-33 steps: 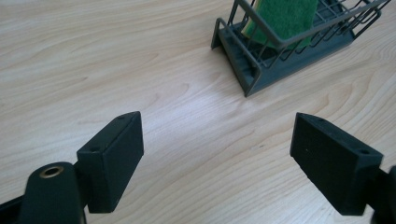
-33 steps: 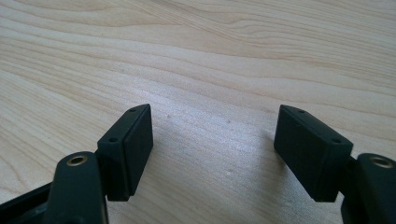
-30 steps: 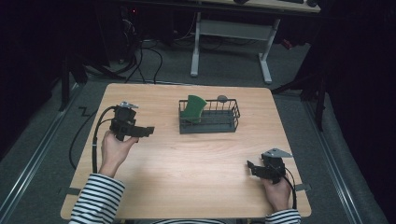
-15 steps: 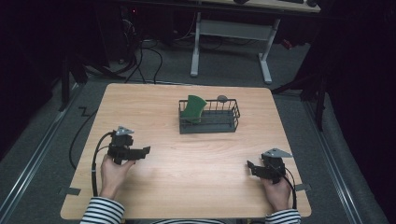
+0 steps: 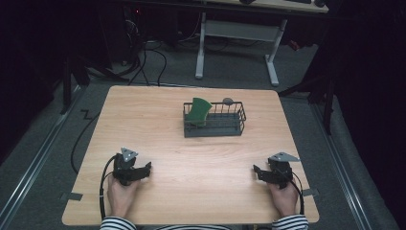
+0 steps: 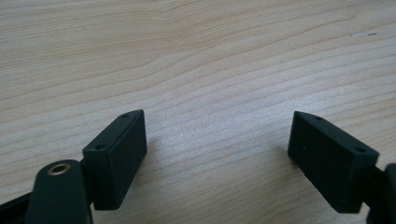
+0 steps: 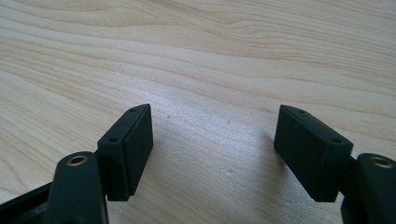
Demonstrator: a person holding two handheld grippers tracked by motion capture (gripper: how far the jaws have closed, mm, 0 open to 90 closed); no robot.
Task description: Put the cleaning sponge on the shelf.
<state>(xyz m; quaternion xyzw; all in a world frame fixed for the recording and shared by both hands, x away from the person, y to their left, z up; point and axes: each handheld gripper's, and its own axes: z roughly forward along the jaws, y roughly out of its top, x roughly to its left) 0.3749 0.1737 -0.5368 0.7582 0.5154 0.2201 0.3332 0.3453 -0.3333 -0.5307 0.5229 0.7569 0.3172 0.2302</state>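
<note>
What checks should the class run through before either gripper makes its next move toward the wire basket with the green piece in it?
1. Left gripper open with nothing between its jaws: ok.
2. Right gripper open with nothing between its jaws: ok.
3. Light wooden table bare between grippers and dark wire basket: ok.
4. Green plastic piece stands inside the basket at its left end: ok.
5. Small grey object at the basket's far rim, inside or behind it: cannot tell.
</note>
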